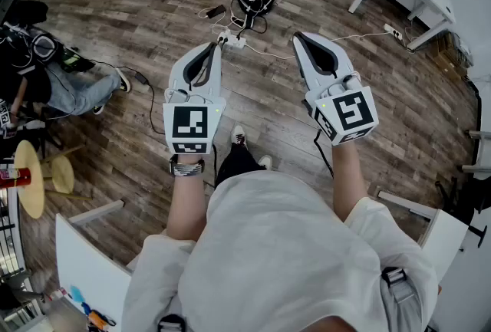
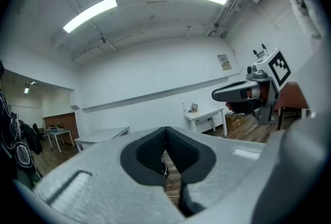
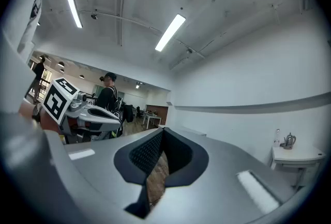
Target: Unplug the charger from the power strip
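While my left gripper [image 1: 217,47] and right gripper [image 1: 300,38] hang closed on nothing, I'd open one nearing the upper-centre power strip [image 1: 229,39].

My head camera looked steeply down onto the brown wood-plank floor [image 1: 261,108]. Each gripper camera sat close behind its fingers [image 2: 147,153], facing level; the left gripper view caught the grey right gripper [image 2: 222,95], the right gripper view the grey left gripper [image 3: 115,119].

Pwr strip [image 1: 230,39], upper ctr: too small to tell what's plugged in. Seated person [image 1: 69,93] cut off at left edge.
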### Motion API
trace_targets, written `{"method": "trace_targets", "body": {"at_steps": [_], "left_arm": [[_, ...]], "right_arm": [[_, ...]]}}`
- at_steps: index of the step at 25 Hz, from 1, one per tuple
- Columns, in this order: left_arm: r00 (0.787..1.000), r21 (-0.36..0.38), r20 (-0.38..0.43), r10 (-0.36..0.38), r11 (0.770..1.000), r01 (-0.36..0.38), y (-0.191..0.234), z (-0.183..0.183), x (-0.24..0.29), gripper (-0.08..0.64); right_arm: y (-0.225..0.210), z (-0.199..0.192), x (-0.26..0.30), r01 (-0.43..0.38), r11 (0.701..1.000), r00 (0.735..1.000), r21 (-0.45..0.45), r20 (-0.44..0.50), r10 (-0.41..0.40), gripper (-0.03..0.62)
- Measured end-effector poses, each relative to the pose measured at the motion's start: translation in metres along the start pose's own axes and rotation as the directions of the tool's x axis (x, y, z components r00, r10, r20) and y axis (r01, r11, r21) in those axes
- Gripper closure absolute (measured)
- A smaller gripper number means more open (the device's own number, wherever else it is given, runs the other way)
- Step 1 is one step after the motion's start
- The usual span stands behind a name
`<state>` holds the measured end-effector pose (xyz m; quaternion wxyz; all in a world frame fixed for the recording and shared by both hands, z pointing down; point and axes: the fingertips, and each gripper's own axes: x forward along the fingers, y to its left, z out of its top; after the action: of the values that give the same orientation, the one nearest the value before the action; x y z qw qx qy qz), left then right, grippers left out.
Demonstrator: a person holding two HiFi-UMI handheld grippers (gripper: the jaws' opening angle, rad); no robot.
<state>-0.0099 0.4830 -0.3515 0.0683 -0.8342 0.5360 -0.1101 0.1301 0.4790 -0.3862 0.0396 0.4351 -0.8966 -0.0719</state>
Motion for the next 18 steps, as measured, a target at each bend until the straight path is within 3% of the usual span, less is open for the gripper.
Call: {"method": "trace_targets", "body": {"at_steps": [18], "left_arm": [[1.0,0.0,-0.006,-0.002,1.0,0.002,-0.009,-0.002,0.021,0.555]], "right_arm": [[-0.025,-0.005,-0.001,0.007,0.999,1.0,0.045,0.021,-0.008,0.591]]}}
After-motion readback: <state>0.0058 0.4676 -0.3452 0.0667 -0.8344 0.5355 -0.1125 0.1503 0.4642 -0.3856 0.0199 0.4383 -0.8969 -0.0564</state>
